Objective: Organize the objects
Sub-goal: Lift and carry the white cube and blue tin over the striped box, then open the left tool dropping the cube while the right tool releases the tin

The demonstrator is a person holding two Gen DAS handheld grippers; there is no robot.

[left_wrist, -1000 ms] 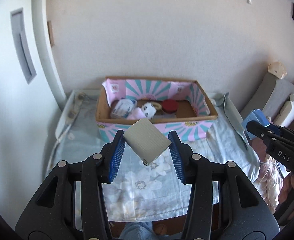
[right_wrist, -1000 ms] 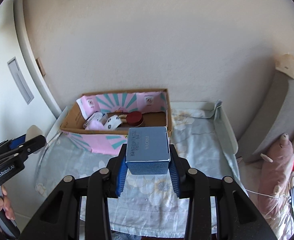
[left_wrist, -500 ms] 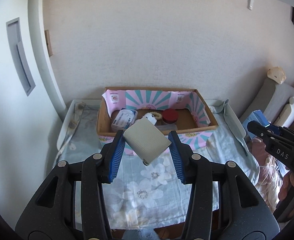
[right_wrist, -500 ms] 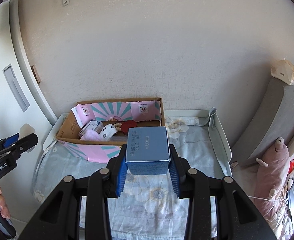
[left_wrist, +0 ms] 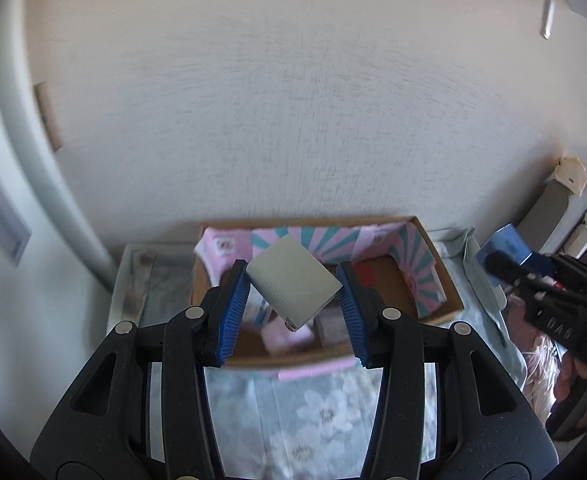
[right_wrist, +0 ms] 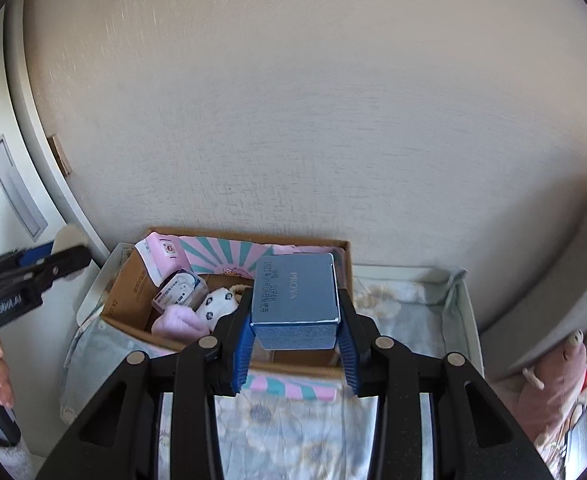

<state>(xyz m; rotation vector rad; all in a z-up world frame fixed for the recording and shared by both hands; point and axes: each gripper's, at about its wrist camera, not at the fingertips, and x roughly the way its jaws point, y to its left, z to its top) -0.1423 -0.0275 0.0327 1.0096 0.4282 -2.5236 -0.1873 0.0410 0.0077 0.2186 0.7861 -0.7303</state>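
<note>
You have a load in each hand. Your left hand-held gripper (left_wrist: 293,304) is clenched on a grey ribbed box (left_wrist: 293,282), pinched corner to corner so it sits diamond-wise between the blue pads. That grip leaves little pad contact, so the box could twist as you let go. Your right hand-held gripper (right_wrist: 295,338) grasps the blue carton (right_wrist: 295,294) squarely across two flat sides with its printed top level, a hold that should let it go down flat.

Both loads hang over the cardboard box (right_wrist: 127,292) with the pink and teal lining, which stands at the far edge of the bed (left_wrist: 293,420) against the wall. Its left part already holds a clear packet (right_wrist: 179,286), a pink roll (right_wrist: 173,322) and a spotted white roll (right_wrist: 217,302). The bare floor on its right side looks the likelier spot for the blue carton.
</note>
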